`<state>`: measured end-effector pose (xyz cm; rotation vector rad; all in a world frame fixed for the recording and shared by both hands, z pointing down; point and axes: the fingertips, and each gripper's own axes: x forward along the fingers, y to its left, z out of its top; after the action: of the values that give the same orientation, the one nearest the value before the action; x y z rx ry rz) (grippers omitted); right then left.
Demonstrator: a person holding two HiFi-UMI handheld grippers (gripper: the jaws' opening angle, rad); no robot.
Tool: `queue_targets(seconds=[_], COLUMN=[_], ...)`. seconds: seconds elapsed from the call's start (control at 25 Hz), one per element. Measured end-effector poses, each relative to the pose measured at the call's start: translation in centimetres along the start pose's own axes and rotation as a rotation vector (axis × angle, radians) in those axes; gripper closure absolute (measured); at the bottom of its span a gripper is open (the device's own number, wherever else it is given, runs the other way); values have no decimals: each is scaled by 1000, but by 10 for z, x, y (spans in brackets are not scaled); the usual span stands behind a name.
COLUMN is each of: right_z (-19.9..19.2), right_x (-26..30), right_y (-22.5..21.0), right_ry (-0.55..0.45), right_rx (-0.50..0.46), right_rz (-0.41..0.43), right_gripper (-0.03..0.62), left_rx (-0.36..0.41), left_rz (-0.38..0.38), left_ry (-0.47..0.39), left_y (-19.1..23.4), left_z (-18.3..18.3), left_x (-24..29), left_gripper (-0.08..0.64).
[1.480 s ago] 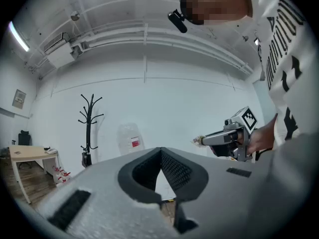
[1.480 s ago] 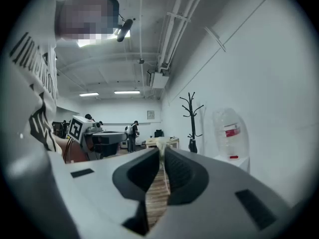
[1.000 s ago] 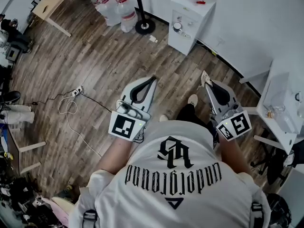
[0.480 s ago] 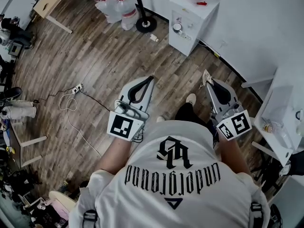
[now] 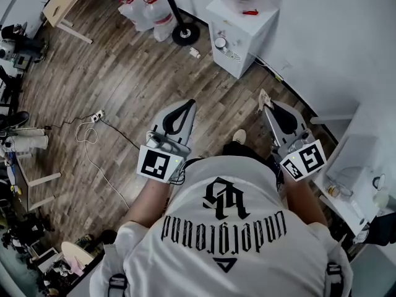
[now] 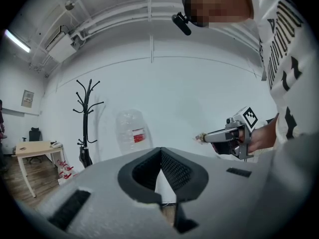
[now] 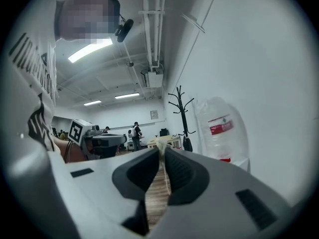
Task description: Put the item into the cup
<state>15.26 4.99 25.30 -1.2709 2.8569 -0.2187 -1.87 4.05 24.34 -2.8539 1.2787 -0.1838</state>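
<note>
The right gripper (image 5: 265,100) is pinching the small pale item (image 7: 160,144) at its tips, apparently mid-carry. Next it is needing a cup beneath those tips. The left gripper (image 5: 189,103) is closed on nothing.

Left gripper (image 5: 187,104): I hold it out forward, jaws closed tip to tip, nothing between them.
Right gripper (image 5: 270,105): I hold it forward alongside, jaws clamped on a thin pale item (image 5: 263,97) protruding past their tips.
</note>
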Motion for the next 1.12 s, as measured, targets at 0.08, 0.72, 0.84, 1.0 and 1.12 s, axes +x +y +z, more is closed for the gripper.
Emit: queue_targets(seconds=[0.08,0.72,0.84,1.0,1.12], right_z=[1,-5,-9,-14,-22], right_x=[-1,14,29,59,91], right_y=[-16,-85,-97,-112,-123], right_ry=[2,27,36,59,84], right_rx=[2,13,17,32,48], right_rz=[18,37,21,-5,-23], right_gripper=[547,545,545,545,543], left_rx=[27,62,58,33,0], left_rz=[12,25,19,-9,-23], left_ry=[-20,-40,-48,-12,8], left_y=[0,14,30,53,80], left_z=[6,11,7,-2,-15], left_x=[17,89,104,126,144], left_gripper=[552,552,552,552,552])
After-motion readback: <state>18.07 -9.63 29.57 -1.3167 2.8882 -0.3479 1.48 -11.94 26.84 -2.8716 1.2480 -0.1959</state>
